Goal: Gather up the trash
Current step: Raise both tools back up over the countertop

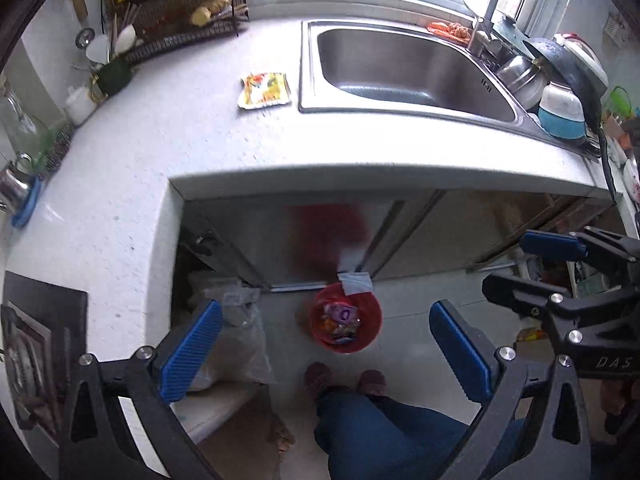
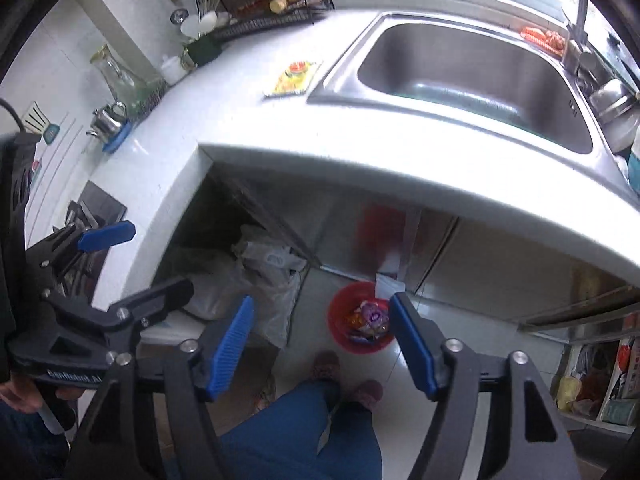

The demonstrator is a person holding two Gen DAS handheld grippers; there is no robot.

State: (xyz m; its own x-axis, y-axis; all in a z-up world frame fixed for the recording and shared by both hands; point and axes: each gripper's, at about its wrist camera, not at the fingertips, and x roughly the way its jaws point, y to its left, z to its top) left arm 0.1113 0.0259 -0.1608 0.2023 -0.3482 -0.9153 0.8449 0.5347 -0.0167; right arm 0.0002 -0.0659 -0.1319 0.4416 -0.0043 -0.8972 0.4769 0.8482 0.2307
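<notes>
Yellow wrapper (image 1: 265,90) lies flat on the white desk (image 1: 160,152), just beside the left rim of the sink (image 1: 404,68), at roughly 11 o'clock in the left wrist view and 12 o'clock in the right wrist view (image 2: 294,79). Roughly rectangular, long axis running left-right along the sink-side edge, nearly parallel to the desk front; I can't tell which end is the opening. Looks: glossy yellow pack with red/orange print, edges slightly crinkled, thin, nothing on top of it.

Red bin (image 1: 346,319) sits on the floor below the desk overhang, in front of the steel cabinet doors (image 1: 460,232). At 6 o'clock in both views (image 2: 362,318). It holds several colourful wrappers, 1 purple on top. A white paper scrap (image 1: 354,282) sits at its far rim.

Left tongs (image 1: 326,354): blue pads wide apart, nothing between them, hanging above the floor with the bin seen through the gap. Right tongs (image 2: 322,346): also spread apart, empty, the bin just inside the right pad. Each pair shows in the other's camera: right tongs at 3 o'clock of the left view, left tongs at 9 o'clock of the right view.

Both tongs are well apart from the wrapper.

Dish rack (image 1: 180,20) sits at the desk's back-left corner.
</notes>
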